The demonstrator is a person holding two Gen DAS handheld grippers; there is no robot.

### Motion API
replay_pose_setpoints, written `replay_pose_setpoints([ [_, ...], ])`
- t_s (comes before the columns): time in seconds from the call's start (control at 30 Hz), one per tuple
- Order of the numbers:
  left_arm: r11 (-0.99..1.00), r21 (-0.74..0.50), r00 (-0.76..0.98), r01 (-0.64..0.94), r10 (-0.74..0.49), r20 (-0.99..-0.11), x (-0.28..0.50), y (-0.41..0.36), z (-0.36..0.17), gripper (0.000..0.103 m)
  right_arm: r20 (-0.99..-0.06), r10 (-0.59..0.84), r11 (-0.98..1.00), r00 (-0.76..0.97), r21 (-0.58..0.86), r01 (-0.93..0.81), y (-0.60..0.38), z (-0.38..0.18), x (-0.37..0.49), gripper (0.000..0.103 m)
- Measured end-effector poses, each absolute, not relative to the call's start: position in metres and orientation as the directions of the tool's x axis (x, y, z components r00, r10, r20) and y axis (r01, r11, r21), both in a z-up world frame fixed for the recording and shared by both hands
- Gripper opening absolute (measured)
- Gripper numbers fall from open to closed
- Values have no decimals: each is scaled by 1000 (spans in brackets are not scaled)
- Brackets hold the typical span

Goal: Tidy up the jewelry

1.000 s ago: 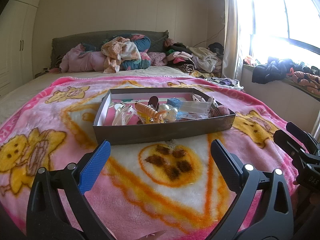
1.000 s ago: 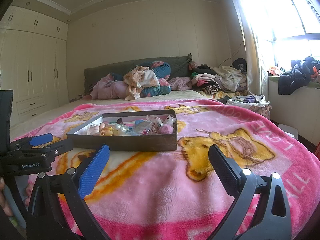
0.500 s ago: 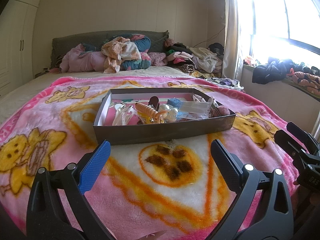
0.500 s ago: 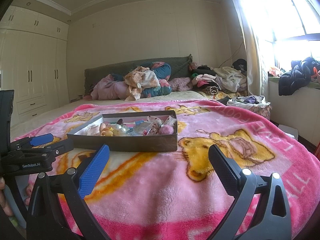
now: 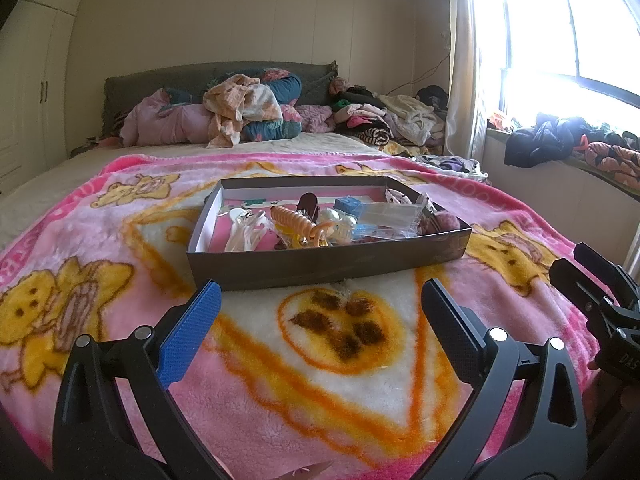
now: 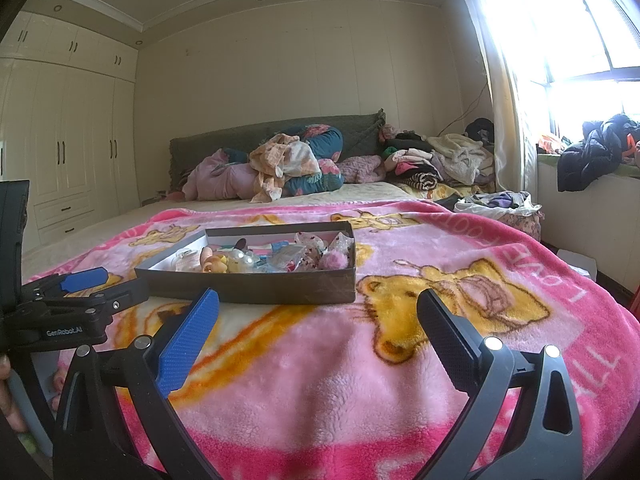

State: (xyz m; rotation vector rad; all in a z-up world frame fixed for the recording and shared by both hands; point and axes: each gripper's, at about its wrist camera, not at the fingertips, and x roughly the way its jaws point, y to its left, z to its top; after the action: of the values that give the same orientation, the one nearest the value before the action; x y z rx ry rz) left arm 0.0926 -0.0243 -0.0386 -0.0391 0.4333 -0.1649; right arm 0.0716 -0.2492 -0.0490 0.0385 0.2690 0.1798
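A shallow dark cardboard box (image 5: 320, 262) lies on the pink blanket, also in the right wrist view (image 6: 256, 286). It holds jumbled jewelry and hair things: an orange spiral clip (image 5: 294, 220), white clips (image 5: 244, 232), pearly beads (image 5: 340, 222), a clear plastic bag (image 5: 390, 212), a pink pompom (image 6: 334, 260). My left gripper (image 5: 320, 300) is open and empty, just short of the box's near wall. My right gripper (image 6: 318, 310) is open and empty, near the box's right corner.
The pink cartoon blanket (image 5: 320, 360) covers the bed. Piled clothes and pillows (image 5: 248, 116) lie at the headboard. A window ledge with clothes (image 5: 560, 148) is at right; wardrobes (image 6: 72, 152) at left. Each gripper shows in the other's view: right (image 5: 600, 300), left (image 6: 80, 300).
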Motion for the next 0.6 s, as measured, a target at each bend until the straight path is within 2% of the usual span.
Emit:
replay_pose_setpoints([
  [0.3,986,-77,893,150,-169,-418,93,-24,-39,91,-261,182,983,948,62,-171,-249,-50,72,97],
  [0.6,988,-38,874,150,-151,-462,97,-30,-40,92,-264,184,983,947,66,-172,-248,-48,73,97],
])
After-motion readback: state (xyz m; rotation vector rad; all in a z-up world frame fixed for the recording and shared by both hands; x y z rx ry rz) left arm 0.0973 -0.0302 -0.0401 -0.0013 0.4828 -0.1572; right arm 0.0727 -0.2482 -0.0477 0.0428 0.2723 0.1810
